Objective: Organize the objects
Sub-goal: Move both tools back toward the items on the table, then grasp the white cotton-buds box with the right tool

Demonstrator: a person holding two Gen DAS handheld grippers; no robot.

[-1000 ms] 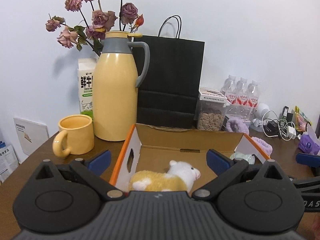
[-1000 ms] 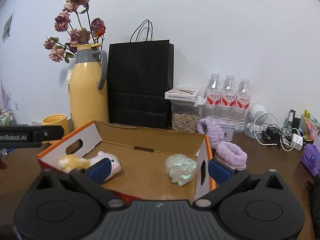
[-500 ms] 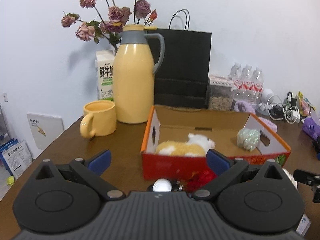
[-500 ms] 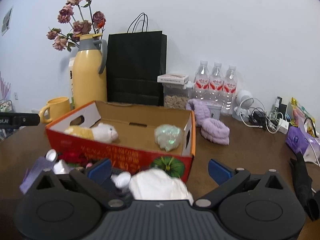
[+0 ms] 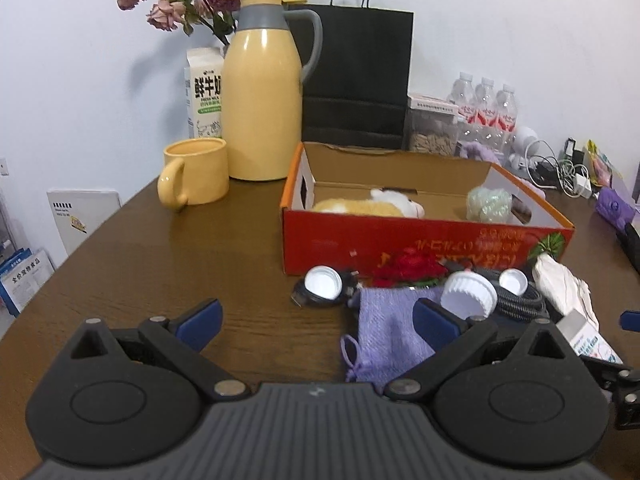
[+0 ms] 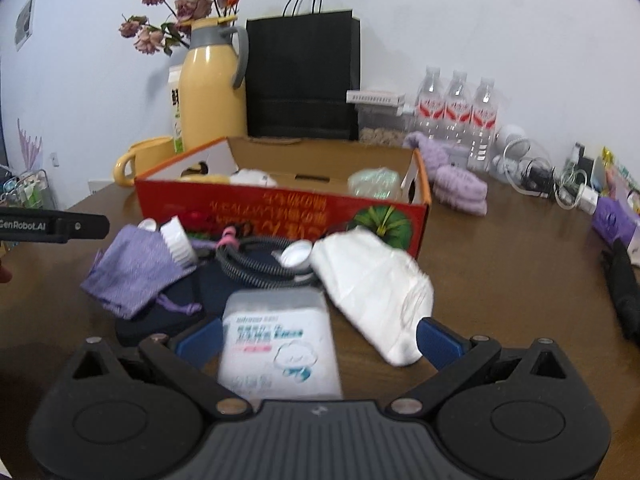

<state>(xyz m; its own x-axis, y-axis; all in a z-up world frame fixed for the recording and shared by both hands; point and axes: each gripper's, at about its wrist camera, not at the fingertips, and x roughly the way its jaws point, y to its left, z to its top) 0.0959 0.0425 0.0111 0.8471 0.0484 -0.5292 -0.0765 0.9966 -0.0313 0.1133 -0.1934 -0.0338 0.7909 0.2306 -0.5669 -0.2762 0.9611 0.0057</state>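
Left tongs [image 5: 316, 322] hovering spread and empty over the counter [image 5: 160, 264], beside the purple pouch [image 5: 390, 326]. Clutter is lying heaped against the box [image 6: 280, 208], apparently waiting to go in. Right tongs [image 6: 318, 338] hanging spread around the tissue pack [image 6: 280, 344], not pinching, likely lining up on it.

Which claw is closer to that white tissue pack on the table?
Right. The right claw is open with the tissue pack lying between its fingers. The left claw is off to the pack's left, over the bare table beside the purple pouch.
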